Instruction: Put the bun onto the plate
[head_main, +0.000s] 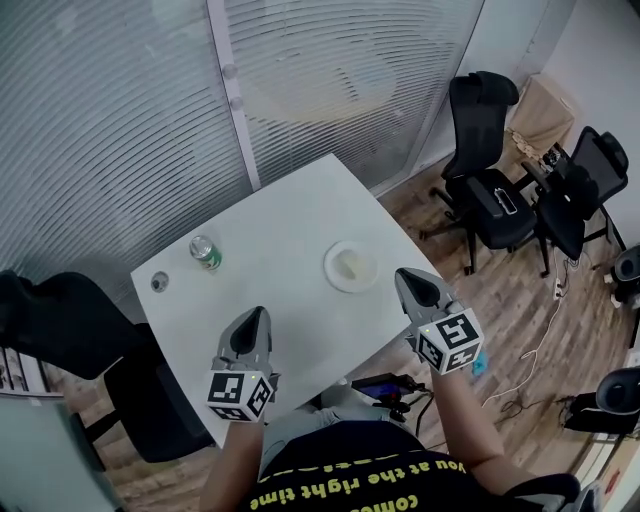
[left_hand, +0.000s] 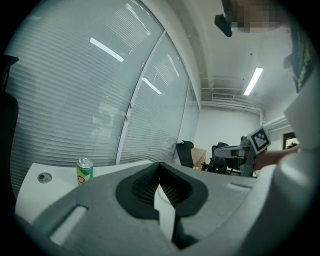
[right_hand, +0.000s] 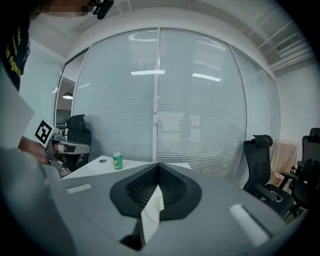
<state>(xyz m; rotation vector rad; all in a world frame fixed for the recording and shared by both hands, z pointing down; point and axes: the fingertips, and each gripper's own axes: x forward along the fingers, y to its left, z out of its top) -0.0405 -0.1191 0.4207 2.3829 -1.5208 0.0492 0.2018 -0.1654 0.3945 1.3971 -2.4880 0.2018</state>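
On the white plate (head_main: 366, 279), toward the right side of the white table (head_main: 290, 300), lies a pale bun (head_main: 351, 263). My left gripper (head_main: 258, 313) hovers over the table's near edge, left of the plate, with its jaws together and nothing between them (left_hand: 160, 164). My right gripper (head_main: 406, 273) hangs just past the plate's right side, off the table's corner; it is shut and empty (right_hand: 158, 164). Each gripper view shows the other gripper out to the side, apart from the plate.
A green can (head_main: 205, 252) stands at the table's far left, by a round cable grommet (head_main: 159, 283). A glass wall with blinds runs behind the table. Black office chairs (head_main: 487, 160) stand at the right, and another black chair (head_main: 60, 325) sits at the left.
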